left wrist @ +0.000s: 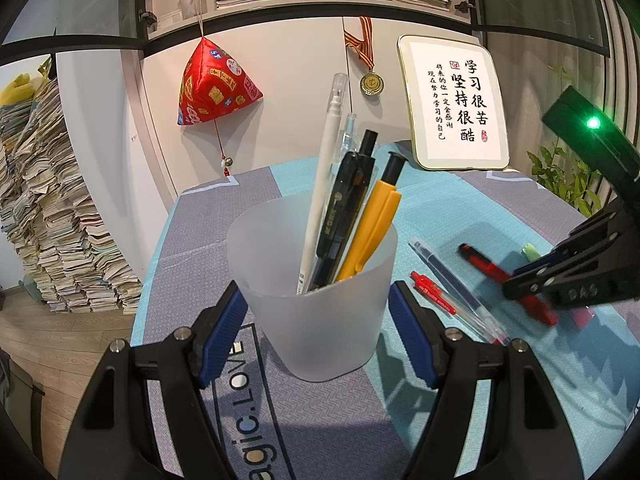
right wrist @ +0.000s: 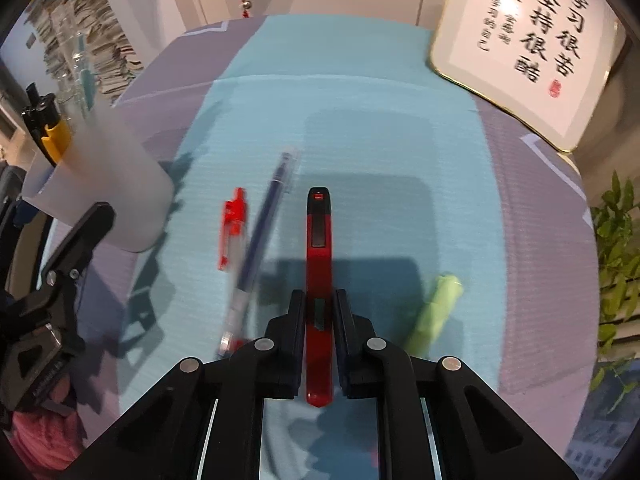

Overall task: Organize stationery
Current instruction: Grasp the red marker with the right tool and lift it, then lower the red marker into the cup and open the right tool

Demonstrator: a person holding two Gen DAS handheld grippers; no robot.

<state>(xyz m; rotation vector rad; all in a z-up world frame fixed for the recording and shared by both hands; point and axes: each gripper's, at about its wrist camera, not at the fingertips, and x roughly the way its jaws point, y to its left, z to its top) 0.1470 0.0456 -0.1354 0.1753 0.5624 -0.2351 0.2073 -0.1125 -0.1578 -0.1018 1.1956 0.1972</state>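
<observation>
A frosted plastic cup [left wrist: 320,328] stands on the table mat, and my left gripper [left wrist: 316,292] is shut on it, one blue pad against each side. In it stand a white pen [left wrist: 324,168], a black pen [left wrist: 348,200] and a yellow pen [left wrist: 372,228]. My right gripper [right wrist: 319,296] points steeply down, shut on a red pen [right wrist: 319,232] that lies along its fingers. From the left wrist view that gripper [left wrist: 516,284] is to the cup's right. Loose on the mat lie a short red pen [right wrist: 232,228], a blue clear pen [right wrist: 264,232] and a green highlighter [right wrist: 436,308].
A framed calligraphy plaque [left wrist: 456,104] leans at the table's back right. A red fabric ornament [left wrist: 212,84] and a medal [left wrist: 372,82] hang on the wall behind. A tall pile of papers [left wrist: 52,220] stands on the floor left. A plant [left wrist: 568,176] grows at the right.
</observation>
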